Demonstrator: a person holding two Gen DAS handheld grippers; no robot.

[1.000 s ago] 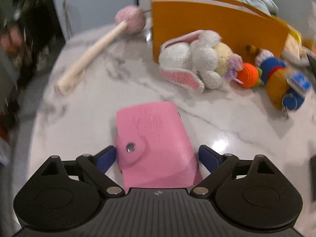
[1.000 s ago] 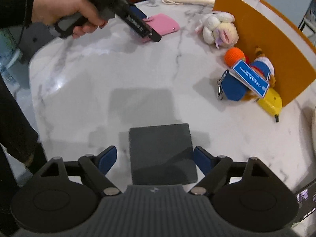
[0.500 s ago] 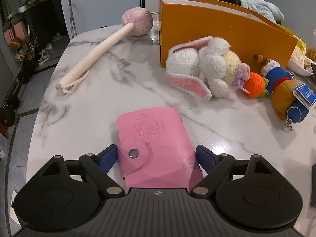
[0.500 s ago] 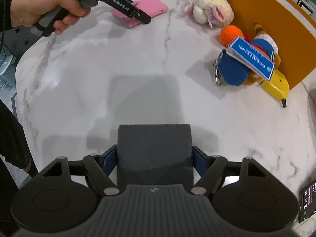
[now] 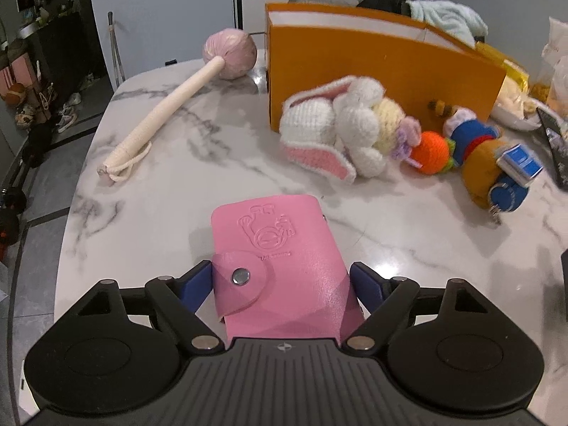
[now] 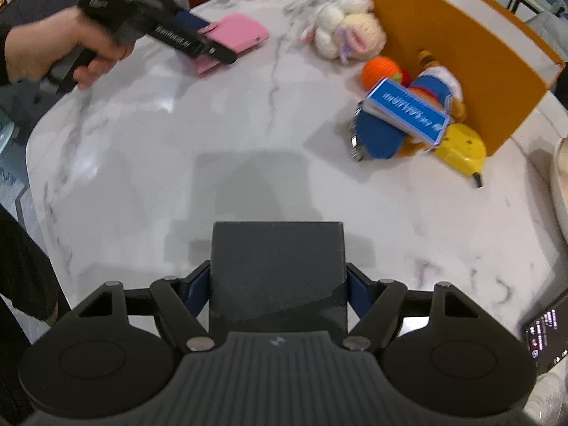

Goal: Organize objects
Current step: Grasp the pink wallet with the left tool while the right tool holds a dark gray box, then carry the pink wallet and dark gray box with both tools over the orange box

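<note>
A wide stretch of bare marble table (image 6: 220, 124) is lying open in the middle, giving either gripper free passage across it. Along the far right side the upright orange box (image 6: 447, 56) is walling off that edge, and the toys are crowding its foot: the white crochet bunny (image 5: 337, 131), the orange ball (image 5: 431, 149) and the blue-and-brown plush (image 6: 390, 131) are touching one another in a row, leaving no gap between them. The long cream mallet (image 5: 167, 106) is lying aslant at the far left corner. A lit phone (image 6: 548, 333) is sitting at the near right edge.
</note>
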